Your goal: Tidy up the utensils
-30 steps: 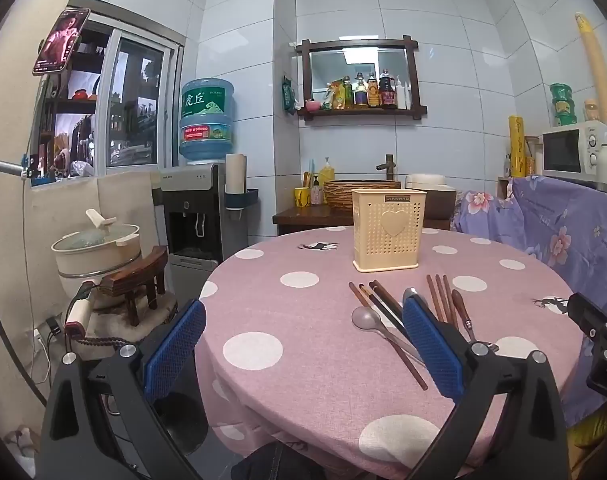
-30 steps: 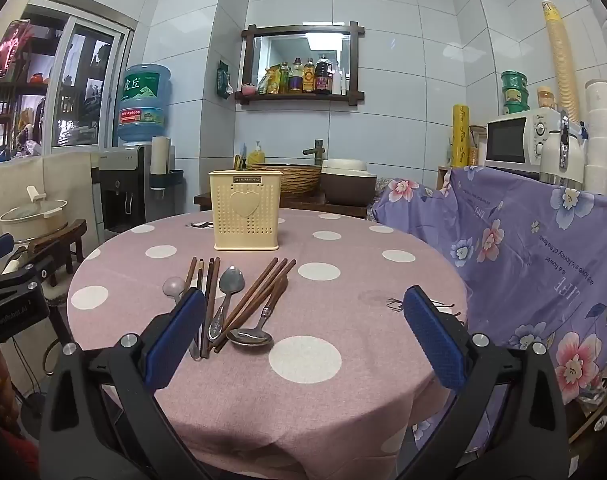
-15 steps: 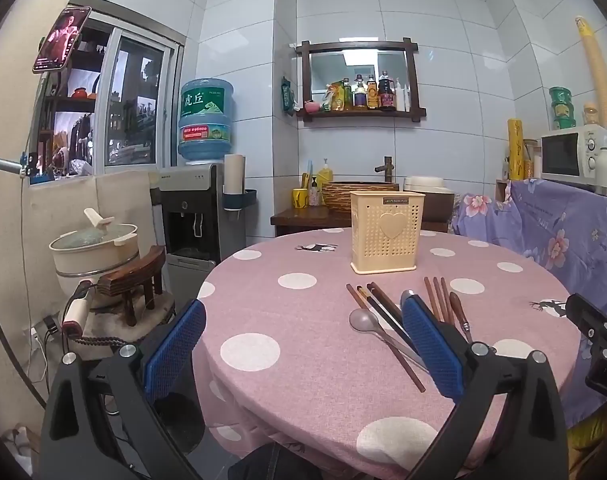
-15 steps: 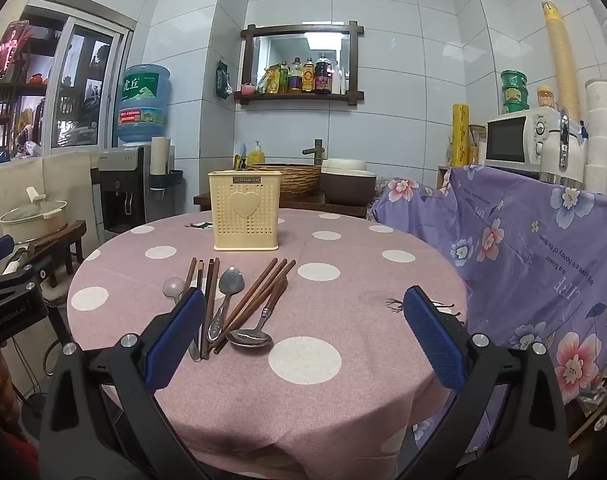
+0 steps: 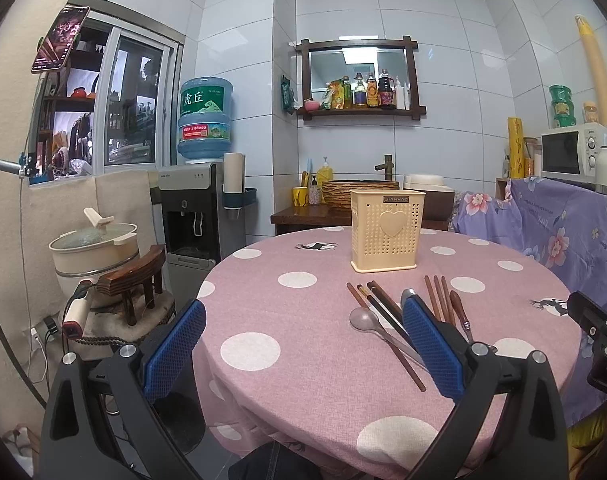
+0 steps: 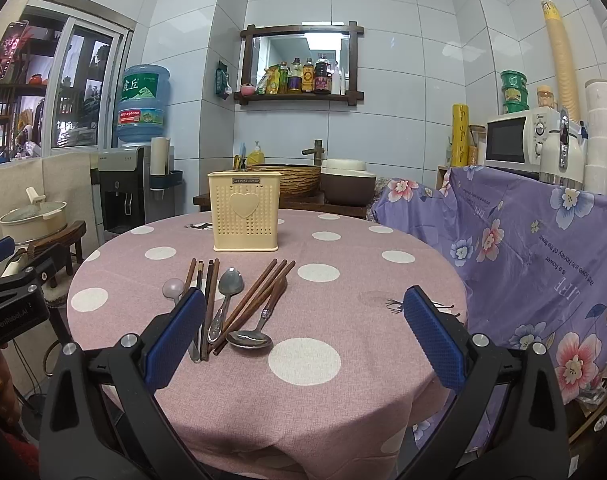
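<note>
A cream perforated utensil holder [image 6: 245,210] with a heart on it stands upright at the far middle of the round pink dotted table [image 6: 343,380]; it also shows in the left wrist view [image 5: 386,230]. In front of it lie several brown chopsticks [image 6: 259,298], a metal spoon [image 6: 225,296], a wooden-handled spoon [image 6: 255,330] and a pale spoon [image 5: 363,320]. My right gripper [image 6: 303,336] is open and empty, low over the near table edge. My left gripper [image 5: 303,348] is open and empty, at the table's left edge; its right finger hides part of the utensils.
A purple floral cloth [image 6: 535,248] covers furniture right of the table, with a microwave [image 6: 515,142] on top. A water dispenser [image 5: 199,216], a pot [image 5: 95,248] and a small wooden stool [image 5: 133,280] stand left. A sink counter [image 6: 299,196] lies behind.
The left wrist view has shifted slightly; the table and holder sit a little lower and left in it. The right gripper and the utensils have not visibly moved.
</note>
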### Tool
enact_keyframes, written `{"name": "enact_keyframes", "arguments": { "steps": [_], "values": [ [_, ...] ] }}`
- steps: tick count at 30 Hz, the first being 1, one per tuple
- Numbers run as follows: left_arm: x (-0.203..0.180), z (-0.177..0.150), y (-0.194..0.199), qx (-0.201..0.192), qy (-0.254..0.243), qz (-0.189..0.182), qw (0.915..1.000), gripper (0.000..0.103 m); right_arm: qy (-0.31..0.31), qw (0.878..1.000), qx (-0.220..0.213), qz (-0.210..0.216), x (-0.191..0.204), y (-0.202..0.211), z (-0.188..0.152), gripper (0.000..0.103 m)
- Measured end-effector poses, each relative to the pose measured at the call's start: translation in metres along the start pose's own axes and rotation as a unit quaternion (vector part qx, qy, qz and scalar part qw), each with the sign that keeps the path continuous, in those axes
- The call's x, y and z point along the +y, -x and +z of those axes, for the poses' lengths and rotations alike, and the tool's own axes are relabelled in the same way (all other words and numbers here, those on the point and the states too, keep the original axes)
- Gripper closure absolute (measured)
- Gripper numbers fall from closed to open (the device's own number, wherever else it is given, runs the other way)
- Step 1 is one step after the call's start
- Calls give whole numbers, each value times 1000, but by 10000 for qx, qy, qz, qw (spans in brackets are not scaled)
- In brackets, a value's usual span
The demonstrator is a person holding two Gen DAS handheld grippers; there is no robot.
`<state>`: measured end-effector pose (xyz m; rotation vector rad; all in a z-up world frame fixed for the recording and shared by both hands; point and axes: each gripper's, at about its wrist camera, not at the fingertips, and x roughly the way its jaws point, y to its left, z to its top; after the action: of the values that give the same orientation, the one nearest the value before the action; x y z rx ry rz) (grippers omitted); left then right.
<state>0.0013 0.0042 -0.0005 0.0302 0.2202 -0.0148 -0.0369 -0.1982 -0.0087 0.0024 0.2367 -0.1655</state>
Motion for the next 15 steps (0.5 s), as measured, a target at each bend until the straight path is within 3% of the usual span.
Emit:
{"name": "enact_keyframes", "arguments": {
  "steps": [15],
  "values": [
    [1,0,0,11,-5,8,10000,5,-10,10000,5,8,-2,0,0,5]
  ]
}}
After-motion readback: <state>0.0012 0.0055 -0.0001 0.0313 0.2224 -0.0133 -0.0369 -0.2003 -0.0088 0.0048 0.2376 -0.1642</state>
